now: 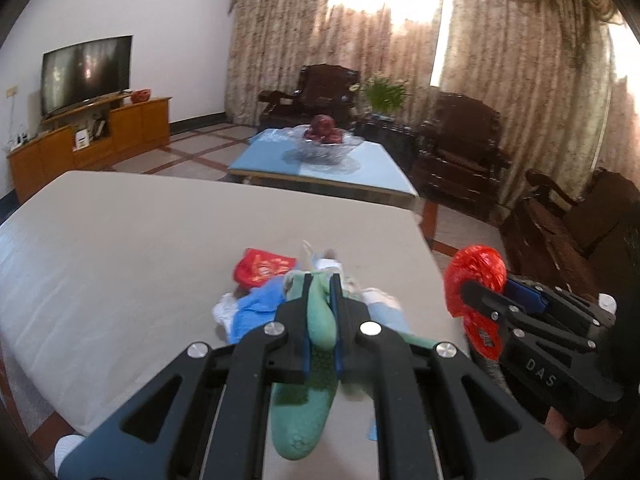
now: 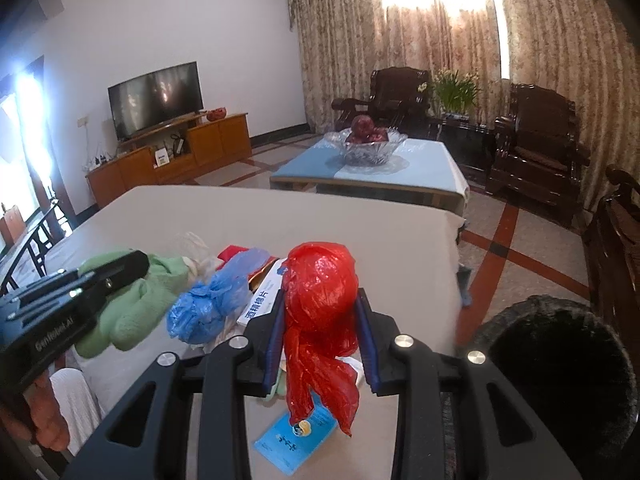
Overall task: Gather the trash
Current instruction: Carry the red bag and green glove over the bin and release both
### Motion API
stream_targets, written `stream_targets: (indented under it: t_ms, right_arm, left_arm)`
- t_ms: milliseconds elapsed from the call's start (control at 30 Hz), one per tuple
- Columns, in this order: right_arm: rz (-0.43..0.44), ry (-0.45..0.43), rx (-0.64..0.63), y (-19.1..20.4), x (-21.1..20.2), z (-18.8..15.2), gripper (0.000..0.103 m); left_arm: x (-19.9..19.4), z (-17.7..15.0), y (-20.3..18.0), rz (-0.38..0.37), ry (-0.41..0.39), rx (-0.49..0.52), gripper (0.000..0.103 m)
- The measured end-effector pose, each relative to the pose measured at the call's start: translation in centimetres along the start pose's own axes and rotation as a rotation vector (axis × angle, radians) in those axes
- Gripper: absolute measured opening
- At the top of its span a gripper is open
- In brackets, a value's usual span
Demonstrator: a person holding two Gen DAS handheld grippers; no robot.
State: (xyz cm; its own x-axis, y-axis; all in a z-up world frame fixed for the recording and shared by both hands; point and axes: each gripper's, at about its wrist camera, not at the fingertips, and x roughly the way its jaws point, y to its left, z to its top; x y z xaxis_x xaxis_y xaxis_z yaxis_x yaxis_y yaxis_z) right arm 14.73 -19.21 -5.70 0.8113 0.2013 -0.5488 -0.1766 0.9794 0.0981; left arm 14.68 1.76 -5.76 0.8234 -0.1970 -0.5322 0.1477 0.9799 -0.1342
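Right now both grippers hold trash above a beige table (image 2: pixel 280 216). The left gripper (image 1: pixel 322 280) is nearly shut, its jaws pinching a thin fold of a green cloth (image 1: pixel 320 316); the rest of the cloth hangs down under the jaws toward the camera. In the right wrist view the same cloth shows as a bunched green mass (image 2: pixel 136 304) at the left, clamped in the black fingers.

The right gripper (image 2: pixel 320 300) is partly open, its blue pads pressing both sides of a crumpled red bag (image 2: pixel 320 284). The bag's ball sits between the fingers and its loose tail dangles below them. From the left wrist view the red bag (image 1: pixel 476 272) is off to the right, beyond the table's edge.

Still on the table lies a small heap: a blue bag (image 2: pixel 208 308), a white box (image 2: pixel 262 296) with blue print, a red packet (image 1: pixel 262 270) and a blue leaflet (image 2: pixel 296 436) near the front edge. A black bin (image 2: pixel 560 376) stands on the floor just right of the table, its mouth open, below and to the right of the red bag.

Farther off are a blue-topped table (image 2: pixel 420 172) with a glass fruit bowl (image 2: pixel 370 146).
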Motion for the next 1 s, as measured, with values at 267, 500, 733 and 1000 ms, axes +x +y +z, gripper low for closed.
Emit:
stream_targets:
  t_ms: [267, 500, 733, 1000]
  right_arm:
    - [-0.048, -0.001, 0.02, -1.6, -2.9, -0.4, 0.033]
    - [-0.115, 0.023, 0.042, -4.0, -4.5, -1.5, 0.033]
    - [-0.195, 0.039, 0.084, -7.5, -6.0, -3.0, 0.033]
    - [-0.301, 0.044, 0.155, -12.4, -8.2, -4.6, 0.033]
  left_arm:
    - [-0.3, -0.3, -3.3, -0.074, 0.015, 0.025, 0.006]
    - [1.1, -1.5, -6.9, -0.143, 0.05, 0.067, 0.006]
    - [2.6, -3.0, -11.1, -0.212, 0.077, 0.12, 0.006]
    - [4.0, -3.8, -16.4, -0.311, 0.099, 0.182, 0.006]
